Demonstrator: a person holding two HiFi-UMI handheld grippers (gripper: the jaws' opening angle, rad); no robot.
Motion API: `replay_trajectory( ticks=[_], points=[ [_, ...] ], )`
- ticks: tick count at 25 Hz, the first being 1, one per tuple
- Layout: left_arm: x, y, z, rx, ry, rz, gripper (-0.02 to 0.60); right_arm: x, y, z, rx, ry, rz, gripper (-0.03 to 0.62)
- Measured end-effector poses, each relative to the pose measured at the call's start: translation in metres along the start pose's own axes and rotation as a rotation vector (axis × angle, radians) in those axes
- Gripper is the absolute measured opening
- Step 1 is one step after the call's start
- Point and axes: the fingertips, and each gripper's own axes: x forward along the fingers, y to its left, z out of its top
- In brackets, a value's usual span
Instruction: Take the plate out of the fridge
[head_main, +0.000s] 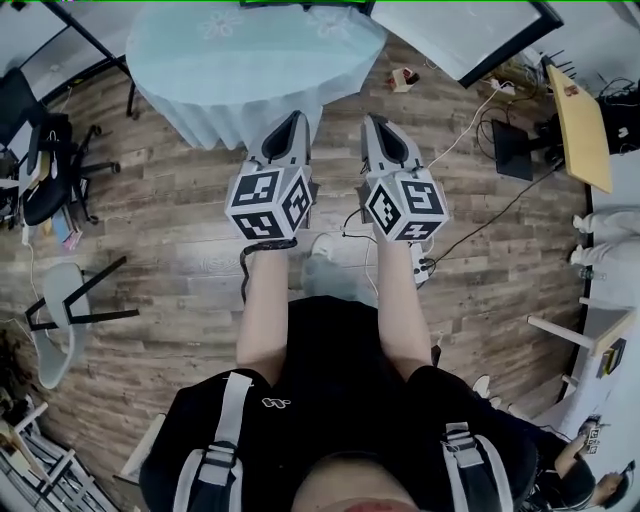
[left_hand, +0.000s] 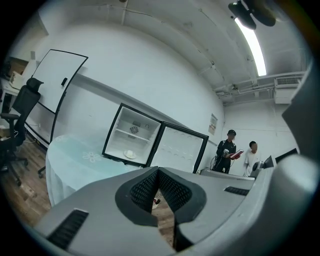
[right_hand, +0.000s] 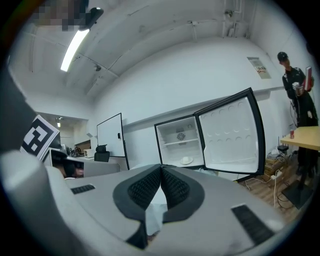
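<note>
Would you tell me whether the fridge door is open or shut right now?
Open: the fridge door is swung aside, exposing the plate inside.

We hold the left gripper (head_main: 296, 120) and right gripper (head_main: 372, 122) side by side, just before the desk's (head_main: 200, 60) near edge. At its far edge stands the fridge (left_hand: 131, 136), its door (left_hand: 177, 150) swung open to the right. The plate (left_hand: 130, 154) lies inside on the bottom, under a shelf. A whiteboard (left_hand: 57, 85) stands behind the desk, left of the fridge.
</note>
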Motion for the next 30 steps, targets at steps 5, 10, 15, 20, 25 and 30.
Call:
replay_trajectory(
  ticks=[5, 10, 15, 20, 25, 30],
  points=[
    [0.02, -0.009, 0.008, -0.012, -0.015, 0.002, 0.002, 0.012, -0.022, 0.026, 0.001, -0.048, 0.016, 0.005],
    [0.029, -0.007, 0.018, -0.022, -0.042, 0.023, 0.002, 0.022, -0.034, 0.044, -0.005, -0.08, 0.041, 0.005],
    [0.032, -0.007, 0.034, -0.011, -0.072, 0.041, 0.002, 0.023, -0.035, 0.059, -0.005, -0.122, 0.073, 0.005],
    [0.049, -0.035, 0.048, 0.035, -0.089, -0.002, 0.002, 0.023, -0.052, 0.085, 0.007, -0.189, 0.08, 0.005],
    [0.061, -0.04, 0.062, 0.074, -0.119, -0.02, 0.002, 0.034, -0.059, 0.094, 0.014, -0.221, 0.084, 0.005],
    [0.08, -0.03, 0.059, 0.07, -0.141, -0.024, 0.002, 0.051, -0.068, 0.092, 0.005, -0.243, 0.093, 0.005]
  ],
)
